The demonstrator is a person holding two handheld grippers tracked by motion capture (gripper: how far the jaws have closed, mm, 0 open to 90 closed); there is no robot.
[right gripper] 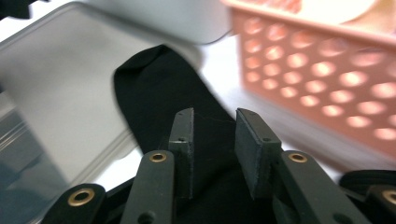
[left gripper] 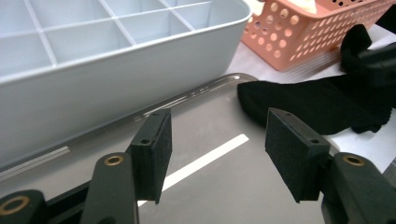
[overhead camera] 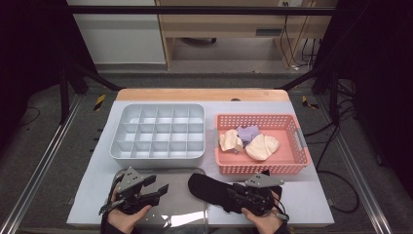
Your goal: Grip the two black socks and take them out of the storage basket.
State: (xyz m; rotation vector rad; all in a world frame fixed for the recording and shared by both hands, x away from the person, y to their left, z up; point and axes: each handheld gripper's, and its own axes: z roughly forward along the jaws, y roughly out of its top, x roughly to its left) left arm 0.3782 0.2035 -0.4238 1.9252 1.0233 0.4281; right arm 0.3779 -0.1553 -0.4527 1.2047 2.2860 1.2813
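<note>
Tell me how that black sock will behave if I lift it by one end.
The black sock lies flat and limp, partly on the clear tray, so it will probably droop and fold rather than hold shape. It looks thin, so likely light. Its soft knit should grip the right gripper fingers well, though pushing it would probably bunch it.

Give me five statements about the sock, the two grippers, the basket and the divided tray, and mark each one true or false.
1. The black sock lies in the pink basket. False: it lies on the table in front of the basket.
2. The left gripper is open, with nothing between its jaws. True.
3. The grey divided tray holds folded socks. False: its compartments are bare.
4. The basket holds two cream pieces and a lilac one. True.
5. The right gripper hovers over the tray. False: it is at the sock, with fabric between its jaws.
</note>
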